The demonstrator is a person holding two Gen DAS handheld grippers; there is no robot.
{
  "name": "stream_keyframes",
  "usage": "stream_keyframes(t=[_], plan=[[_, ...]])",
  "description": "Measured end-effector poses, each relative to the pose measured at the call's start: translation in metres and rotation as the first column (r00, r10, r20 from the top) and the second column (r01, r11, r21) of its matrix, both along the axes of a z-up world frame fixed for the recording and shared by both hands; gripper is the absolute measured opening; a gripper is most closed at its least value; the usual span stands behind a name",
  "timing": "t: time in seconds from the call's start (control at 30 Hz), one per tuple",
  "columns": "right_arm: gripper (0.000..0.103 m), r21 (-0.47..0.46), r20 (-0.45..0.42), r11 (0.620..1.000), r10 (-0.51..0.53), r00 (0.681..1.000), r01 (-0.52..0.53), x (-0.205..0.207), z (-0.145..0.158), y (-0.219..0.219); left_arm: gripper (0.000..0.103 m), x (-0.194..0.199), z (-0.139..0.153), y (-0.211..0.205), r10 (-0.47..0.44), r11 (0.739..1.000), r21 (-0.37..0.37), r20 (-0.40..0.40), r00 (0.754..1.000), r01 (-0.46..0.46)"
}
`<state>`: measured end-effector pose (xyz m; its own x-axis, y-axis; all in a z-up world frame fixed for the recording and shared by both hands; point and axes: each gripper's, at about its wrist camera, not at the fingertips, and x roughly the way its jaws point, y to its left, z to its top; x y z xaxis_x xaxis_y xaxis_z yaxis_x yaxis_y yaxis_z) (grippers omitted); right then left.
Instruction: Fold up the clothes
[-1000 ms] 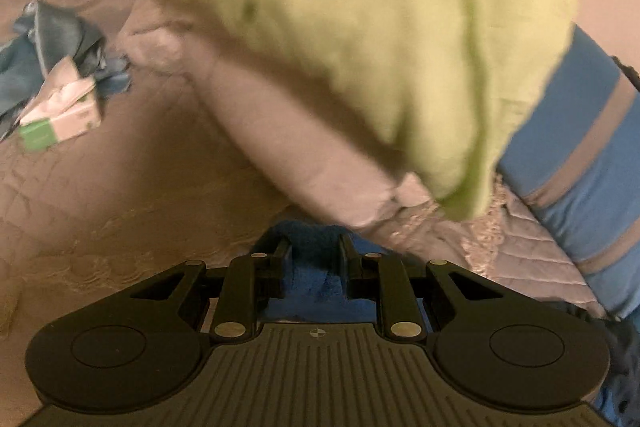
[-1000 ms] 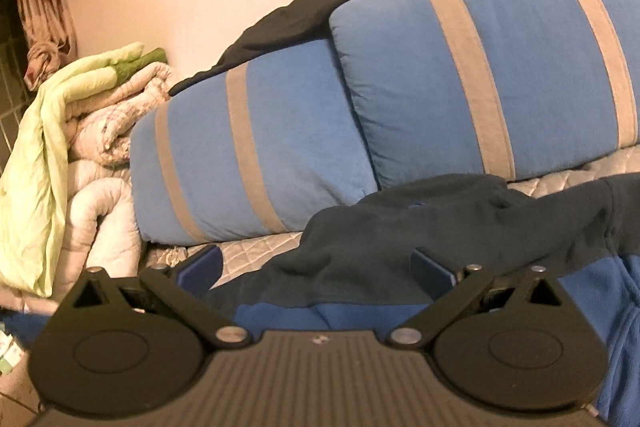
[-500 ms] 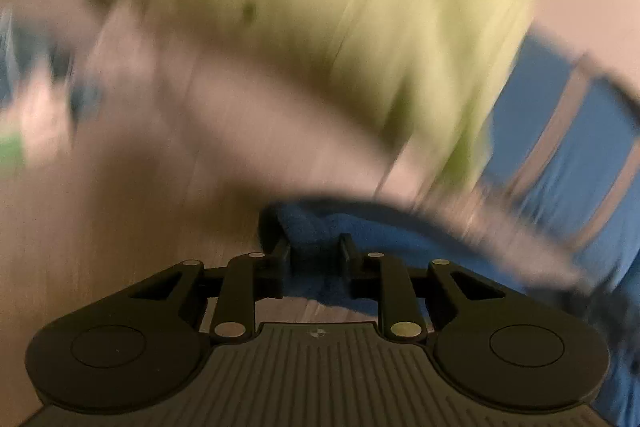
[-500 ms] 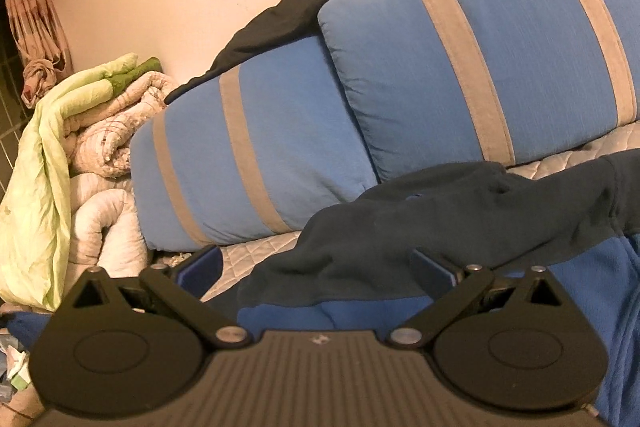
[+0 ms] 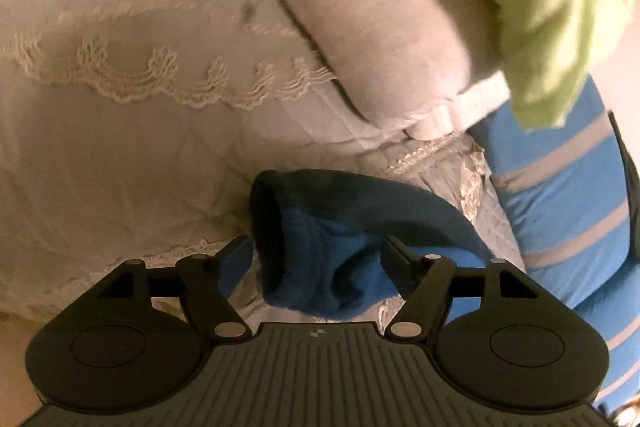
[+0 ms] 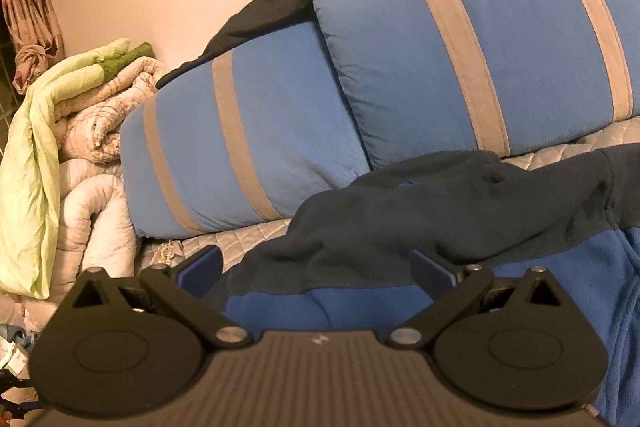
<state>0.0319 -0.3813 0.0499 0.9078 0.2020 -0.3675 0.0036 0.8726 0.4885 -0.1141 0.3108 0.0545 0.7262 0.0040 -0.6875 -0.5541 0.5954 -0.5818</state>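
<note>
Early stage: my left tongs (image 5: 316, 251) are opening astride the cuff of the blue fleece jacket (image 5: 340, 239), pads clear of it. My right tongs (image 6: 316, 263) stand wide and empty over its body, which lies rumpled on the bed (image 5: 120, 155) below the striped pillows (image 6: 480, 47). By my reading, every fold remains.

Jacket (image 6: 460, 219) on bedspread (image 5: 120, 167) before two pillows (image 6: 500, 47), rolled quilts (image 6: 96, 155) left of them

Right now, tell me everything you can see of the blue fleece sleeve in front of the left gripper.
The blue fleece sleeve looks soft and fuzzy, bright blue with a dark navy cuff and upper side. It lies crumpled on the cream quilted bedspread, cuff opening facing left. It sits between the fingers of the left hand-held gripper, whose jaws are opening; the pads do not press it.
</note>
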Motion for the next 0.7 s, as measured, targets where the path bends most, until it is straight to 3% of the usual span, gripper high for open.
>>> stream_keyframes(t=[0.13, 0.23, 0.3, 0.4, 0.5, 0.53, 0.6, 0.67, 0.7], plan=[[0.103, -0.005, -0.005, 1.0, -0.004, 1.0, 0.004, -0.001, -0.001, 0.0, 0.07, 0.007, -0.021, 0.021, 0.069, 0.991, -0.12, 0.052, 0.996, -0.063], [0.103, -0.01, -0.01, 1.0, -0.005, 1.0, 0.005, -0.001, -0.002, 0.001, 0.068, 0.01, -0.039, 0.036, 0.134, 0.964, -0.245, 0.108, 0.985, -0.104], [0.103, -0.017, -0.015, 1.0, -0.005, 1.0, 0.005, 0.0, -0.004, 0.002, 0.068, 0.016, -0.048, 0.044, 0.152, 0.951, -0.289, 0.128, 0.98, -0.11], [0.103, -0.03, -0.025, 1.0, -0.004, 1.0, 0.003, 0.002, -0.006, 0.003, 0.05, 0.025, -0.061, 0.054, 0.191, 0.932, -0.335, 0.123, 0.974, -0.14], [0.103, -0.046, -0.032, 0.999, -0.001, 0.999, 0.0, 0.004, -0.008, 0.006, 0.013, 0.032, -0.072, 0.057, 0.208, 0.912, -0.38, 0.105, 0.972, -0.154], [0.103, -0.051, -0.035, 0.999, -0.001, 0.999, -0.001, 0.005, -0.008, 0.007, 0.009, 0.033, -0.068, 0.057, 0.205, 0.921, -0.358, 0.112, 0.972, -0.153], [0.103, -0.058, -0.036, 0.998, 0.0, 0.999, -0.002, 0.006, -0.008, 0.008, 0.008, 0.037, -0.047, 0.054, 0.172, 0.962, -0.24, 0.174, 0.97, -0.128], [0.103, -0.063, -0.036, 0.998, 0.001, 0.999, -0.004, 0.006, -0.008, 0.008, 0.008, 0.039, -0.017, 0.047, 0.096, 0.995, -0.062, 0.245, 0.965, -0.083], [0.103, -0.066, -0.036, 0.998, 0.003, 0.999, -0.005, 0.006, -0.008, 0.009, 0.009, 0.041, -0.005, 0.042, 0.057, 0.998, 0.017, 0.268, 0.962, -0.064]])
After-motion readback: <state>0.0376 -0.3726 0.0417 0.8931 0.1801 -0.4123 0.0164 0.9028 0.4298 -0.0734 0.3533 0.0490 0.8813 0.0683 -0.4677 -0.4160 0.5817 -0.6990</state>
